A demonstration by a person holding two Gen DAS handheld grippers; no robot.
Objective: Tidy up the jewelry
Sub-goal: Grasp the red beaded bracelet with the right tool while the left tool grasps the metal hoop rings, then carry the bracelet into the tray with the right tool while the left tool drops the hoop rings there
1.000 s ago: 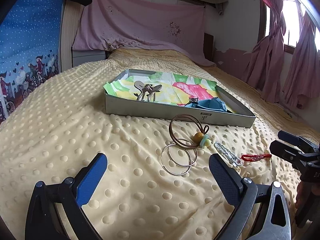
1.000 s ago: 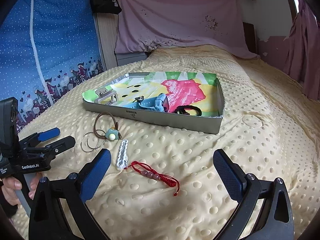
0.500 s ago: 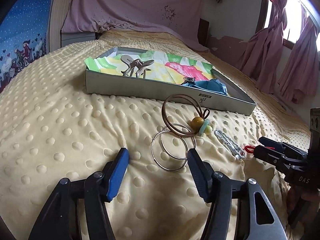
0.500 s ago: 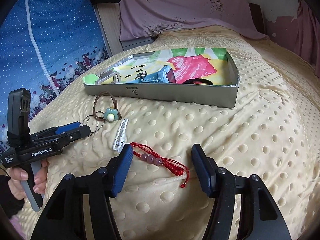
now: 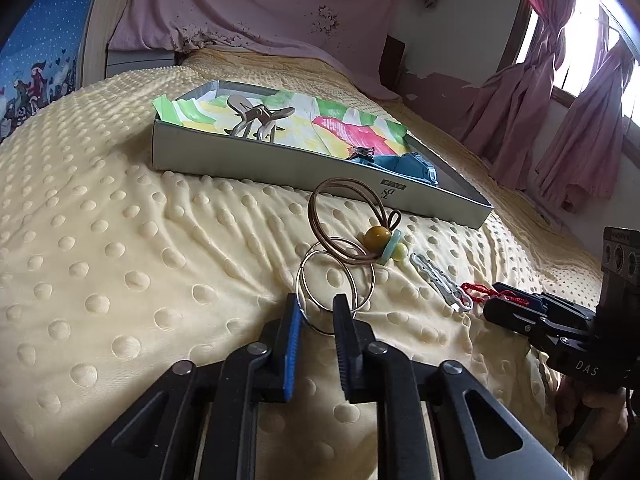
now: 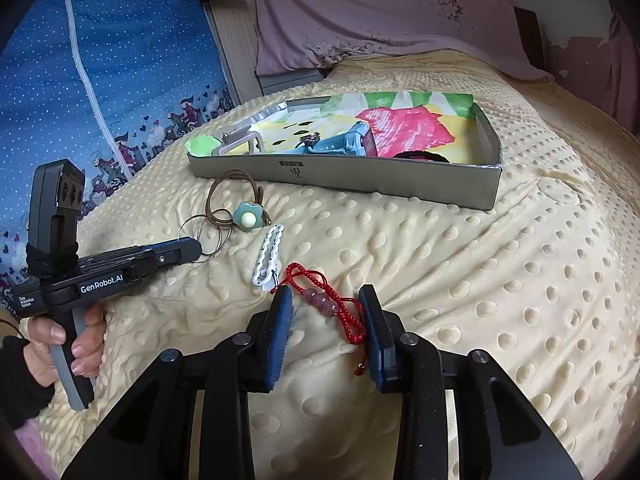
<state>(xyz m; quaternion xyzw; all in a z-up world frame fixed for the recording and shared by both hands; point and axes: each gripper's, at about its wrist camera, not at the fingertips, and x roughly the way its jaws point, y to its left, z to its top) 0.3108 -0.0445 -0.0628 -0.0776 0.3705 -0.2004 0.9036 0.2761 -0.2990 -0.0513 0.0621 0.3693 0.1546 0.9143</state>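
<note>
Two hand-held grippers work over a dotted yellow bedspread [image 5: 120, 248] strewn with jewelry. In the left wrist view, the left gripper [image 5: 316, 316] fills the lower centre, its jaws narrowed around the near rim of a pair of thin metal bangles [image 5: 332, 280]; whether the pads actually touch the wire cannot be told. Just above the bangles, overlapping them, lies a brown cord hair tie [image 5: 344, 216] with a yellow bead and a pale blue flower. To its right rests a white hair clip [image 5: 438, 282], and at the right edge the other gripper's tips sit over a red cord. A grey tray [image 5: 280, 168], lined with bright paper, occupies the upper centre and holds a beige claw clip [image 5: 256, 118] and a blue item [image 5: 408, 164].

In the right wrist view, a hand [image 6: 68, 344] at the lower left grips the left tool's handle. The white clip lies at centre left, touching the red braided bracelet [image 6: 324, 300] with its pink beads. The right gripper [image 6: 326, 320] at lower centre stands partly closed, a pad on either side of the bracelet, the right-hand pad touching the cord. The tray sits in the upper centre.
</note>
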